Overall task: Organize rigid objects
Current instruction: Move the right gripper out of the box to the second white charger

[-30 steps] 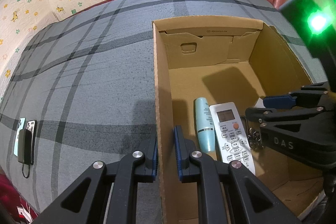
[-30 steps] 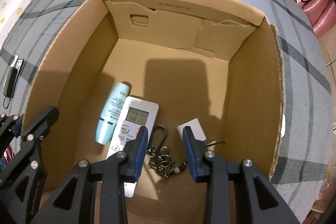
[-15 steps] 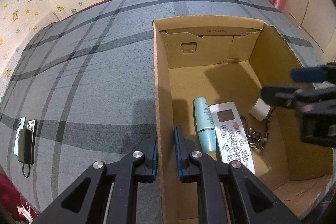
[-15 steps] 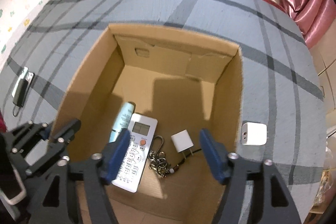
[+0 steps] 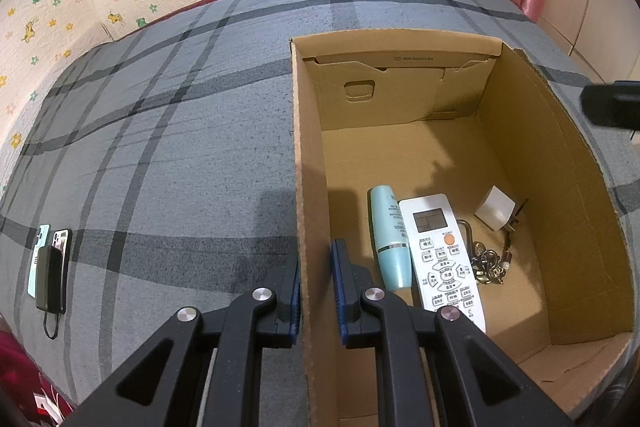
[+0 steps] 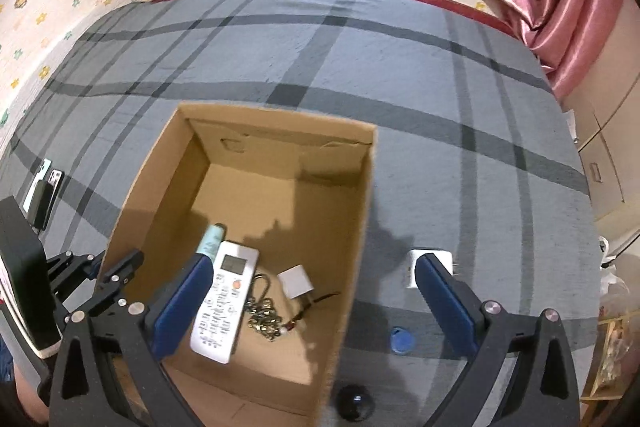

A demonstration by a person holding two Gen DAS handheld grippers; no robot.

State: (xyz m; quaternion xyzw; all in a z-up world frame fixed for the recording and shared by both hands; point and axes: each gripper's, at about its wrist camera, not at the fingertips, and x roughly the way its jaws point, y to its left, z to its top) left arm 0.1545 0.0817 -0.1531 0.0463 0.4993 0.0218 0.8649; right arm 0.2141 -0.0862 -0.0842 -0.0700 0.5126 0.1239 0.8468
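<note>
An open cardboard box [image 5: 520, 131] stands on the grey plaid bed. My left gripper [image 5: 318, 283] is shut on its left wall, one finger outside and one inside; it shows at the left of the right wrist view [image 6: 108, 267]. On the box floor lie a teal bottle [image 5: 390, 235], a white remote [image 5: 440, 251], a bunch of keys [image 5: 486, 263] and a small white charger cube [image 5: 494, 209]. My right gripper [image 6: 312, 267] hangs above the box's right side, jaws opening wide, nothing between them.
On the bed right of the box [image 6: 280, 119] lie a white adapter [image 6: 442, 257], partly behind my right finger, a blue tag [image 6: 402, 339] and a black round object [image 6: 354, 401]. Phones and a power bank [image 5: 50, 267] lie far left. A wall and pink curtain are behind.
My right gripper has risen out of the box and spread its jaws wide, empty. The keys and charger cube stay on the box floor. The left gripper has not moved.
</note>
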